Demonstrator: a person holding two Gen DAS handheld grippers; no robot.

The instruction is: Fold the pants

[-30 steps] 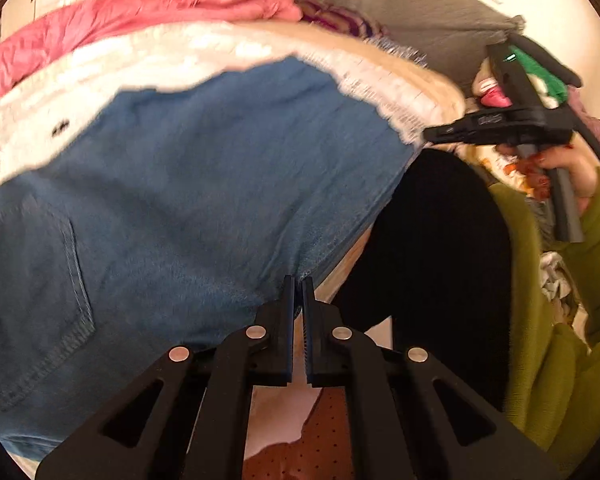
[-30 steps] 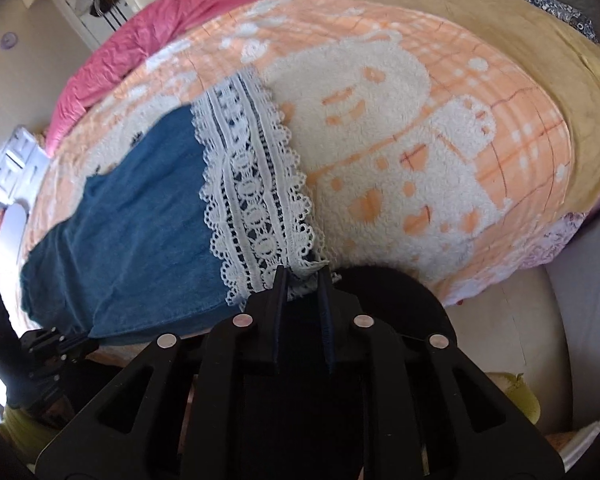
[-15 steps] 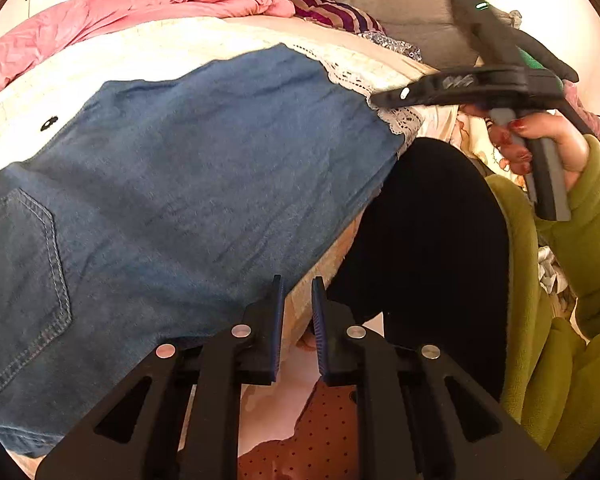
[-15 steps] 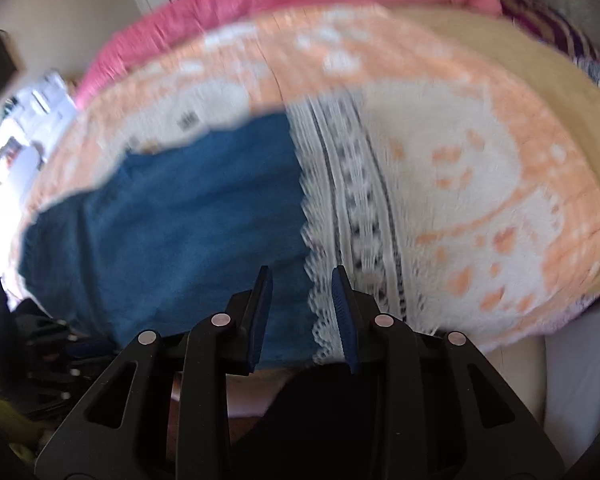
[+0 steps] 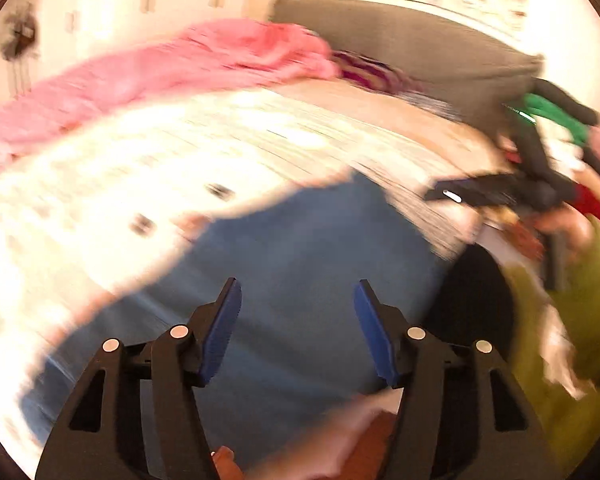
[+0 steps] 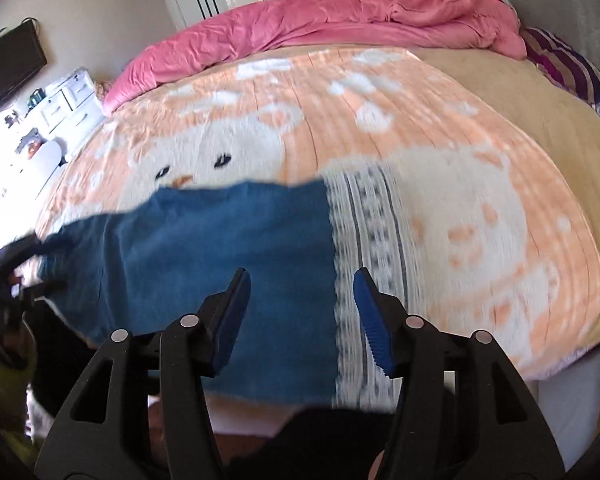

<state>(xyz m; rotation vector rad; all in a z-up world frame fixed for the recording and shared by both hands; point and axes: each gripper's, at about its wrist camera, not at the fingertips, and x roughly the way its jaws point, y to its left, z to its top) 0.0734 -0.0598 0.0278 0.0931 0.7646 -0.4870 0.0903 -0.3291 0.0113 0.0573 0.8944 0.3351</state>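
Right wrist: right gripper (image 6: 300, 304) gapes above pants (image 6: 204, 264).

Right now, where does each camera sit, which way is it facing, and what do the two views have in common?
Left wrist: sits on the left gripper, jaws wide open, looking across the denim pants and bed toward the grey headboard; the right gripper and an olive sleeve show at right.
Right wrist: sits on the right gripper, jaws open, facing the pants' lace hem, peach blanket and pink duvet.
Shared: pants, lace hem, blanket, duvet.
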